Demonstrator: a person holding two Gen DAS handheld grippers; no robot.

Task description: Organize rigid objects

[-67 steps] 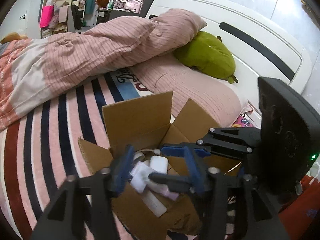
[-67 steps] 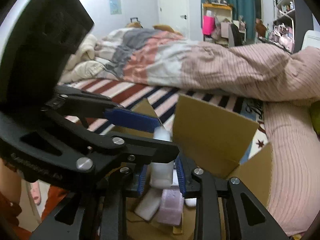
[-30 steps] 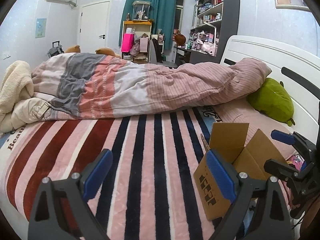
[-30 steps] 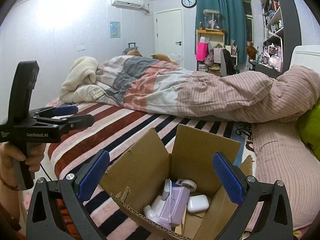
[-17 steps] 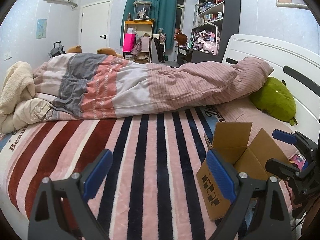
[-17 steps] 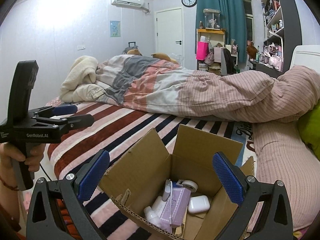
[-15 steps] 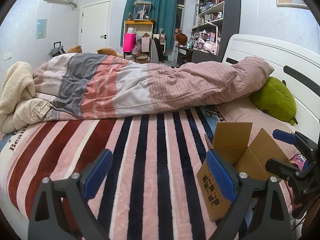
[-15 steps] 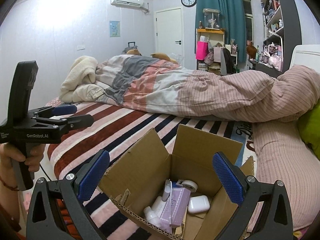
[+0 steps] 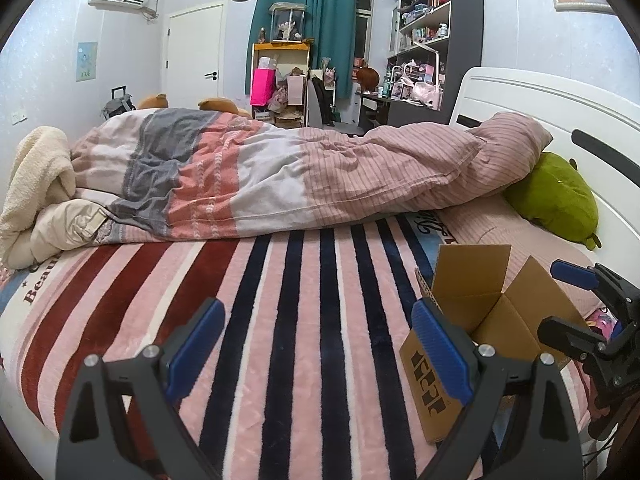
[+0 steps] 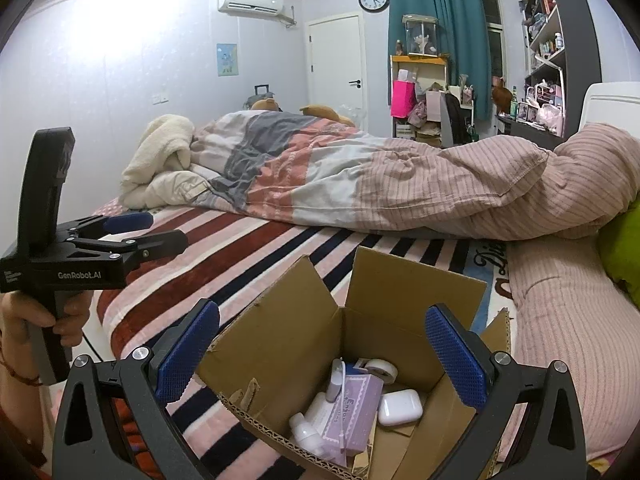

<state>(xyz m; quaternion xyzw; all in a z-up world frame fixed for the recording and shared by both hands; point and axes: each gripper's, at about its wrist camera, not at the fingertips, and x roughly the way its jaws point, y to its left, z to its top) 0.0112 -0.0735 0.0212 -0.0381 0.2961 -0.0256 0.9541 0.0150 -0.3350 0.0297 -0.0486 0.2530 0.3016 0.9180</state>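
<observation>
Since earlier: both grippers are sitting back and raised from the cardboard box where they were crowding into it; I am now seeing nothing held in either; over the last half second nothing is shifting
Box contents: a lilac carton, a white earbud case, a tape roll and small white bottles are lying heaped at the bottom; the carton's long axis is running roughly away from me
Box: it is standing flaps-up on the striped blanket, near the pink pillow
Right gripper: I am holding it just above and in front of the box, jaws wide and empty, the opening framed between them; this is the nearer one
Left gripper: I am pointing it across bare blanket, jaws wide and empty; the box is lying off to its right
Judgement: I am reading the sorting as close to finished
</observation>
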